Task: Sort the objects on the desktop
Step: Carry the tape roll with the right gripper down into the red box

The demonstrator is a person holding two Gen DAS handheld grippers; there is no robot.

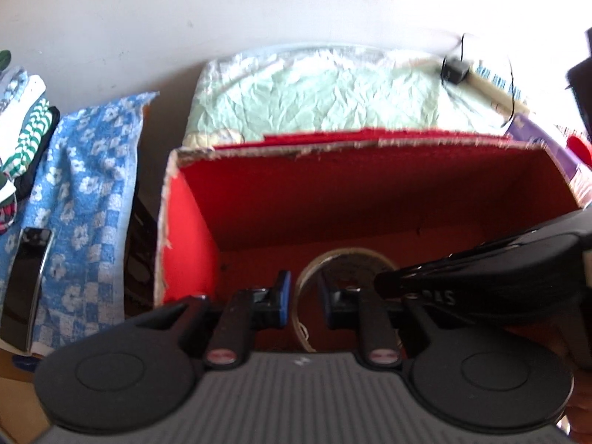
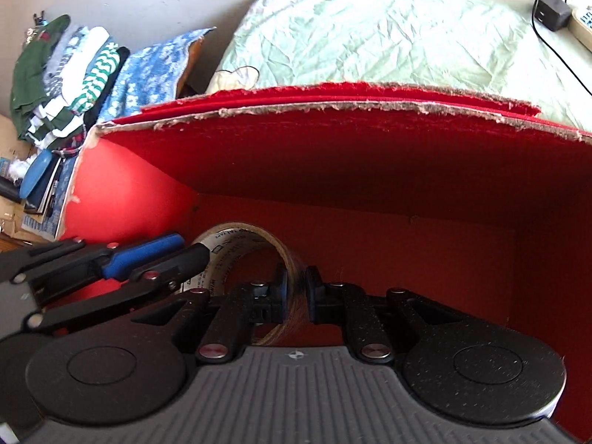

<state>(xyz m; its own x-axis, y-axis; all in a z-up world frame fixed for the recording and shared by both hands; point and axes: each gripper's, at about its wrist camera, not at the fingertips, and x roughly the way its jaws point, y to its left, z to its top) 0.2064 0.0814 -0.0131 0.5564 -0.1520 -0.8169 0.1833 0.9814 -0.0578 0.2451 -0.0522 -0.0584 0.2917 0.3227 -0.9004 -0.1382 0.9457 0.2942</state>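
Observation:
A roll of clear tape (image 1: 347, 253) (image 2: 236, 236) stands on edge on the floor of a red cardboard box (image 1: 192, 199) (image 2: 333, 155) with torn rims. My right gripper (image 2: 296, 294) reaches down into the box and is shut on the roll's near wall. My left gripper (image 1: 304, 298) is beside it with its jaws a little apart. The roll's left rim runs through that gap, and the blue pads do not press on it. In the right wrist view the left fingers (image 2: 148, 255) come in from the left. The right gripper's black shell (image 1: 481, 273) fills the right of the left wrist view.
Behind the box lies a wrinkled pale green sheet (image 1: 314, 92) with a black charger (image 2: 553, 13) and its cable. To the left are a blue checked towel (image 1: 85, 170), a dark phone (image 1: 26, 281) and a stack of folded clothes (image 2: 74, 81).

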